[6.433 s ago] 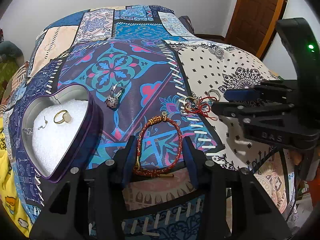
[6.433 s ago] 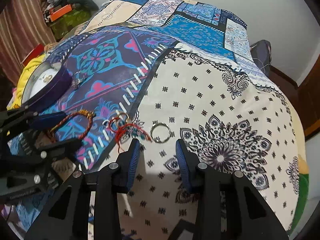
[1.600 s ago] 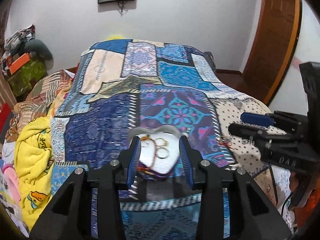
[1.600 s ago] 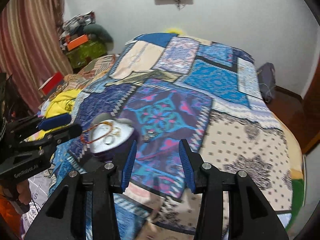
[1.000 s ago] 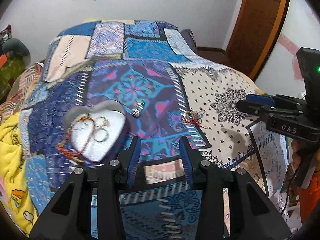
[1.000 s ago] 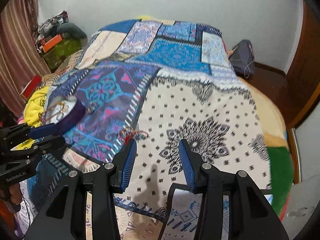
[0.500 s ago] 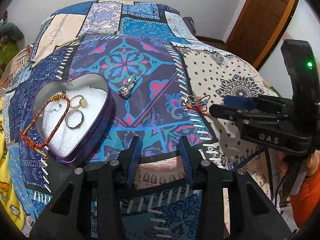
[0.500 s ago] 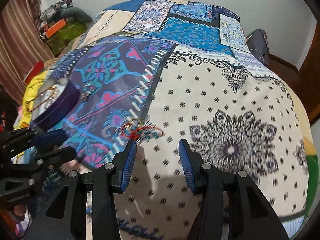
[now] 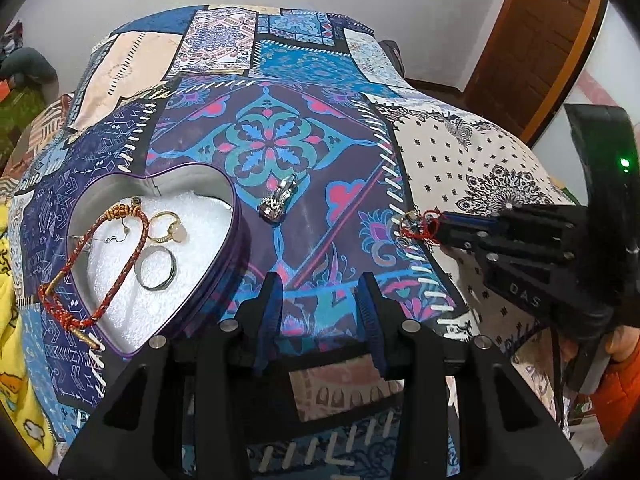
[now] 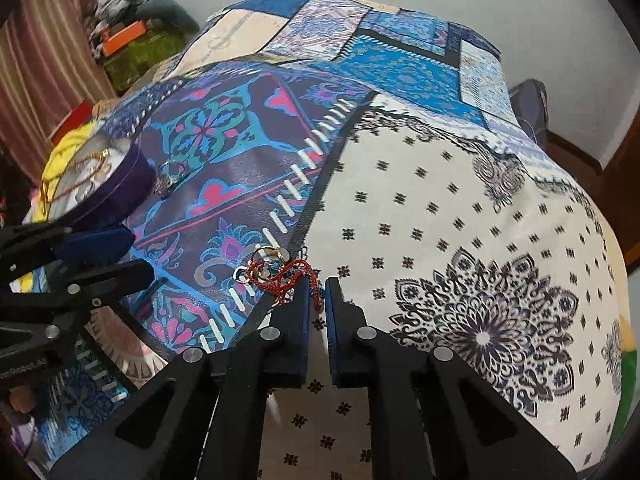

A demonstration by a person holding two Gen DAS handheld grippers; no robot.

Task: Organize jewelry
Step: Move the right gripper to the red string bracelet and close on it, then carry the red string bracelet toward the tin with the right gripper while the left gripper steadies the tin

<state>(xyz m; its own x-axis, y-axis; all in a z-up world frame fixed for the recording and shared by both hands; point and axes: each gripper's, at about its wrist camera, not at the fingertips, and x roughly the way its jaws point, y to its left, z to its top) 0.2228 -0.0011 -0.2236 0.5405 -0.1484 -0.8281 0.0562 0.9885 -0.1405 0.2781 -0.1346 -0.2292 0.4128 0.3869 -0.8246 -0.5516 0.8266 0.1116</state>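
Jewelry is being gathered into the heart-shaped tin (image 9: 120, 196) at the left of the left wrist view, where a braided red bracelet (image 9: 80, 280), a gold ring (image 9: 166, 228) and a silver ring (image 9: 155, 266) are already laid on white padding. The right tongs (image 10: 316, 294) have just been closed on the red cord bracelet (image 10: 280, 274), which is bunched on the bedspread (image 10: 440, 200) at the seam between the purple and cream patches; a strand is pinched between the pads, presumably so it can be lifted. The left tongs (image 9: 320, 304) are held part open and empty, low in the frame. A silver ring with stones (image 9: 278, 200) is left lying just right of the tin.
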